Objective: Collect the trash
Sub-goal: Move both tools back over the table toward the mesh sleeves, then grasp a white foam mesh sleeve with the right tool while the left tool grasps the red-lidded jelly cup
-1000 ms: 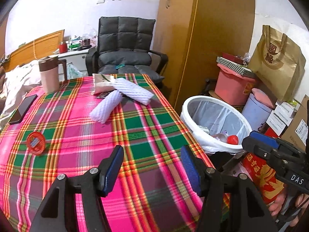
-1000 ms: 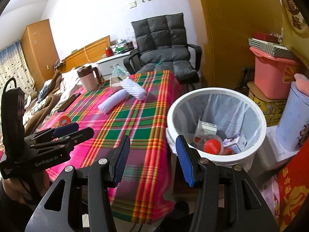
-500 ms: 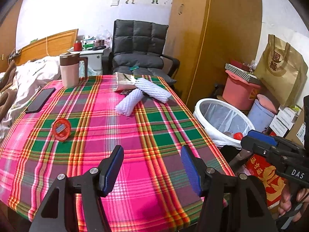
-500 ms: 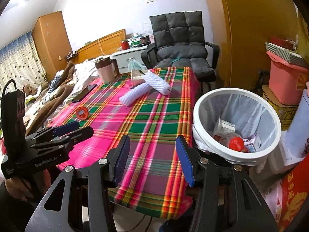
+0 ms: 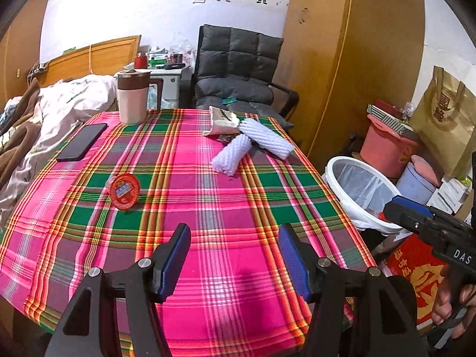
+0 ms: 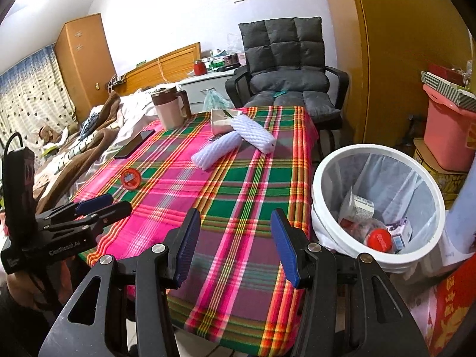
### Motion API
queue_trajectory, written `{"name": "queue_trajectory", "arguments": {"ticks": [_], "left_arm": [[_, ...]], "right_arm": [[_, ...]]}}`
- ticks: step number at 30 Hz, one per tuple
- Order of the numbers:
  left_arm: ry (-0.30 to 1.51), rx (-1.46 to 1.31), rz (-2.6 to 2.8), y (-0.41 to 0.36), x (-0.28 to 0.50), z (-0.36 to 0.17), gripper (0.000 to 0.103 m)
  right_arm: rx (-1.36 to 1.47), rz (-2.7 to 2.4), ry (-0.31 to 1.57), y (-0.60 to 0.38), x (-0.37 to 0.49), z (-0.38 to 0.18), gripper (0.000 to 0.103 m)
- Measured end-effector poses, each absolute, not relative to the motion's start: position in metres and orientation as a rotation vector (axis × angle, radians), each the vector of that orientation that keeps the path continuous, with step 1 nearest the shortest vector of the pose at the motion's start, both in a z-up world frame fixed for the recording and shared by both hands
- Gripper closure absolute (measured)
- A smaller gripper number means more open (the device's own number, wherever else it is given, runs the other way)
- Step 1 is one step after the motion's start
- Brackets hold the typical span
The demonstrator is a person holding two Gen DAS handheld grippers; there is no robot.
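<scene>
Two white foam sleeves point(image 5: 230, 158) point(image 5: 267, 138) and a crumpled paper packet point(image 5: 221, 120) lie at the far right of the plaid table point(image 5: 208, 208). A red round lid point(image 5: 124, 192) lies at mid left. The white lined trash bin point(image 6: 376, 205) stands right of the table and holds a bottle with a red cap point(image 6: 377, 238) and cartons. My left gripper point(image 5: 233, 257) is open and empty above the table's near edge. My right gripper point(image 6: 233, 238) is open and empty near the table's front right corner, beside the bin. The sleeves point(image 6: 215, 150) also show in the right wrist view.
A pink jug point(image 5: 132, 99) and a black phone point(image 5: 81, 141) sit at the table's far left. A grey chair point(image 5: 238, 68) stands behind the table, a bed point(image 5: 35, 125) to the left. A pink bucket point(image 5: 386, 151), boxes and a paper bag point(image 5: 446, 119) crowd the right.
Both grippers have pulled back and up from the table and bin, so more of the table shows. Both stay open and empty.
</scene>
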State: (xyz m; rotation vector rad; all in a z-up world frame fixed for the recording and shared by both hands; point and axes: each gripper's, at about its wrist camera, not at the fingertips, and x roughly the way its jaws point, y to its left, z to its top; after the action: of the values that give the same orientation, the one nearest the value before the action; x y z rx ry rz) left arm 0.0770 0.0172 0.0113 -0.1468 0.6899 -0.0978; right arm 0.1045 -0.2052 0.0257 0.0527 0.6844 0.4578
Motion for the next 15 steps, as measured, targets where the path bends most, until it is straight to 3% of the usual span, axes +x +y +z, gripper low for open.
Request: {"name": "queue_trajectory", "arguments": {"ticks": [15], "left_arm": [[0.694, -0.199, 0.051, 0.081, 0.098, 0.005, 0.042]], "right_arm": [[0.019, 0.481, 0.696, -0.189, 0.138, 0.026, 0.052]]}}
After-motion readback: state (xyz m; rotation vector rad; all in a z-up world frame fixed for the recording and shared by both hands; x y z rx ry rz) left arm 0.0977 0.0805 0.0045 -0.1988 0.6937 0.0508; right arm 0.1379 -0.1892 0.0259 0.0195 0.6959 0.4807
